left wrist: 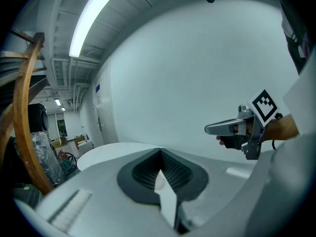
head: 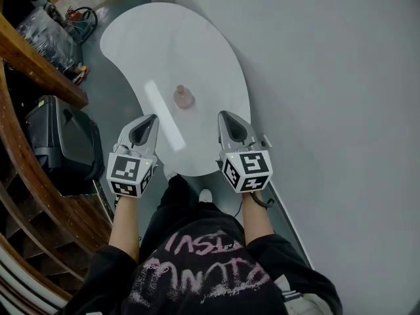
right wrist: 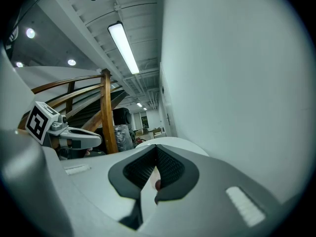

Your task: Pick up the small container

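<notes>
The small container [head: 183, 97], a pale pink pot with a knob on top, stands alone near the middle of the white kidney-shaped table [head: 164, 44]. Both grippers hover over the table's near end, short of the container. My left gripper [head: 151, 119] sits to its lower left and my right gripper [head: 224, 115] to its lower right, each with the jaws together and nothing held. In the right gripper view a sliver of the container [right wrist: 157, 184] shows through the slit under the shut jaws [right wrist: 157, 150]. The left gripper view shows its own shut jaws [left wrist: 160, 154] and the right gripper [left wrist: 219, 128] across from them.
A curved wooden rail [head: 39, 67] runs along the left, with a black case [head: 65, 143] on the floor beside it. Plastic-wrapped goods [head: 46, 35] and cables [head: 82, 20] lie at the far left. A plain grey wall [head: 328, 77] bounds the table's right side.
</notes>
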